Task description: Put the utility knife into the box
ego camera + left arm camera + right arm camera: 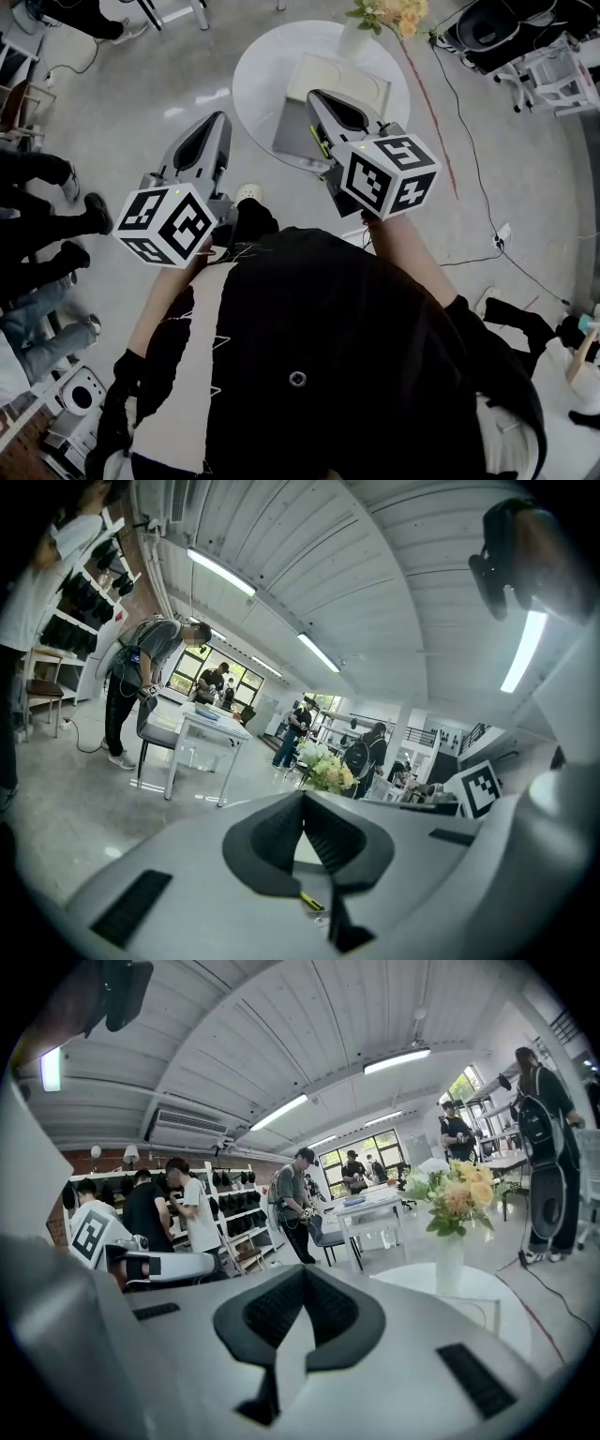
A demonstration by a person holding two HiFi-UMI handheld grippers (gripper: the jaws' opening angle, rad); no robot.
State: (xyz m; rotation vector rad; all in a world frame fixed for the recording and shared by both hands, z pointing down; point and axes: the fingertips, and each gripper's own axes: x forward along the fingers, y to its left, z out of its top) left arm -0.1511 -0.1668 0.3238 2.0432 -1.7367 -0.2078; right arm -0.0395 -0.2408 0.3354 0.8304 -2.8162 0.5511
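Knife shows nowhere around the box (361,84) on the round desk (255,86). Left hand-held gripper (221,117) and right hand-held gripper (314,95) hover raised near the box, jaws together, empty. Probably stowed or unstarted; I can't tell.

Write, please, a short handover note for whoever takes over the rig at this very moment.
Left gripper: shut, nothing between its jaws, in the air short of the table.
Right gripper: shut and empty, above the near side of the round table.
Box: on that table, apparently open at the top.
Utility knife: probably the small yellow-green item beside the right gripper at the box's near edge. It is mostly hidden, so I cannot tell whether it is in or beside the box.
Done: nothing certain.
Left: check where the knife lies. If outside, grasp it and put it into the box.
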